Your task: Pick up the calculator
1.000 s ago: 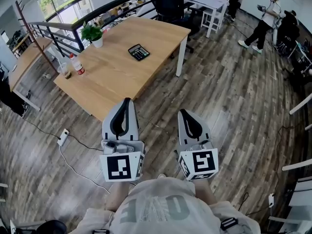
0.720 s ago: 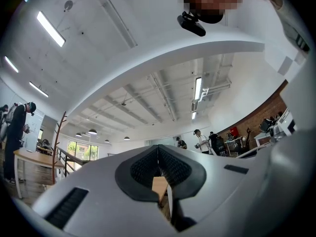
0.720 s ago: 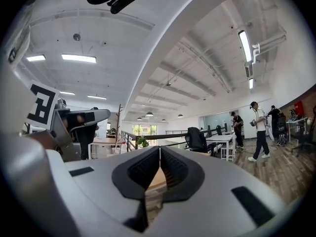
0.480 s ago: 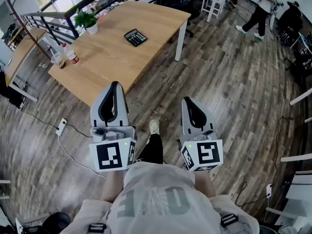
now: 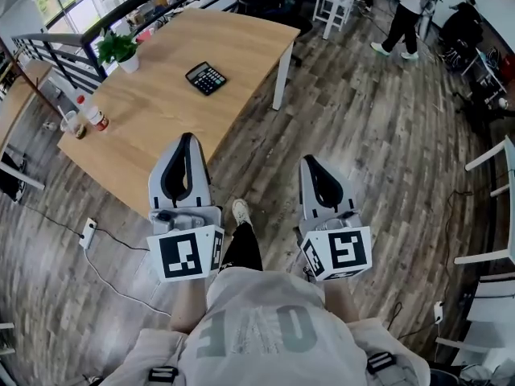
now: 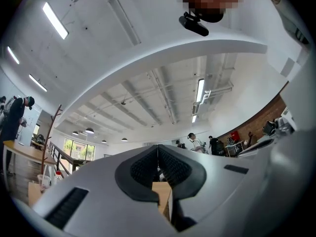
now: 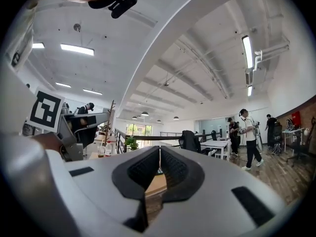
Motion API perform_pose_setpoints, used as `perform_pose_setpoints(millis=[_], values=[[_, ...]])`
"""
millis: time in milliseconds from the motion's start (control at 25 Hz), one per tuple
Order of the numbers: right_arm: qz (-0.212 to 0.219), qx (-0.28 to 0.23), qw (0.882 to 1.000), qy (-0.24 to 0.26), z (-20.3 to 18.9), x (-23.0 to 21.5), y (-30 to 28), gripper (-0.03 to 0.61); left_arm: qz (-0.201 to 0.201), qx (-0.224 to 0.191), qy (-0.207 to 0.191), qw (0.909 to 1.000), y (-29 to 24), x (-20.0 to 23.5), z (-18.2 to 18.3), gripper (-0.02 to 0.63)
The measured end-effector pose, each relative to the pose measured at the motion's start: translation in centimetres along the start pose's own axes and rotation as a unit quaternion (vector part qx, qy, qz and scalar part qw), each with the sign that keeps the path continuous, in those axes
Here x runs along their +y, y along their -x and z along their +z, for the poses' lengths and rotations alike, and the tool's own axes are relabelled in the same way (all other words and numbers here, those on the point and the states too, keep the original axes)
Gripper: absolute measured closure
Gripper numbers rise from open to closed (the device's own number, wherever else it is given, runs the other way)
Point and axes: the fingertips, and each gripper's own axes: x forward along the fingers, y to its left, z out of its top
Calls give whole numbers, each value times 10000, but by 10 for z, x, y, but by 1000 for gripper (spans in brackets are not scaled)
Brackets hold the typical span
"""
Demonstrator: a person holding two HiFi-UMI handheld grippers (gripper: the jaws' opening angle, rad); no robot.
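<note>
Wooden table [image 5: 153, 127] on dark plank floor [image 5: 378, 135], calculator [image 5: 206, 78] toward its far end; left gripper [image 5: 187, 137] and right gripper [image 5: 309, 161] closed tight, empty.

Closing in on table [image 5: 153, 127].
Calculator [image 5: 206, 78] shifts left in head view vs earlier; shoe [image 5: 240, 211] now shows btw left gripper [image 5: 187, 138] & right gripper [image 5: 311, 162].

The left gripper [image 5: 187, 139] hides the worktop [image 5: 153, 95]'s near corner. The calculator [image 5: 206, 78]'s keys and the bottle [image 5: 95, 117]'s label at the left edge are too small to read.
</note>
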Motion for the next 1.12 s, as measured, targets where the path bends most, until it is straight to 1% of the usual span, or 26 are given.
perform_pose_setpoints(millis=[120, 240, 400, 560, 640, 760, 880, 960, 1040, 1120], values=[[-61, 5, 10000, 33, -1, -9, -36, 558, -17, 4, 114, 9999, -33, 12, -18, 604], [37, 102, 9999, 68, -5, -17, -78, 558, -35, 116, 172, 9998, -71, 24, -39, 604], [353, 163, 9990, 218, -7, -17, -146, 558, -51, 321, 157, 9993, -127, 43, -69, 604], [809, 242, 9956, 401, -6, -5, -216, 558, -54, 596, 139, 9981, -174, 59, -96, 604], [1034, 206, 9934, 443, 0, -1, -252, 558, -55, 625, 86, 9980, -201, 72, -103, 604], [1198, 196, 9913, 501, 4, -2, -296, 558, 14, 626, 42, 9980, -238, 91, -109, 604], [1318, 277, 9897, 484, -1, -3, -327, 558, 76, 620, 39, 9980, -262, 107, -115, 604], [1403, 341, 9885, 445, -5, -2, -343, 558, 112, 691, 34, 9975, -273, 115, -121, 604], [1518, 393, 9870, 350, -8, 2, -356, 558, 214, 790, 162, 9965, -281, 124, -129, 604], [1683, 414, 9846, 252, -9, 9, -365, 558, 331, 787, 273, 9960, -286, 131, -131, 604]])
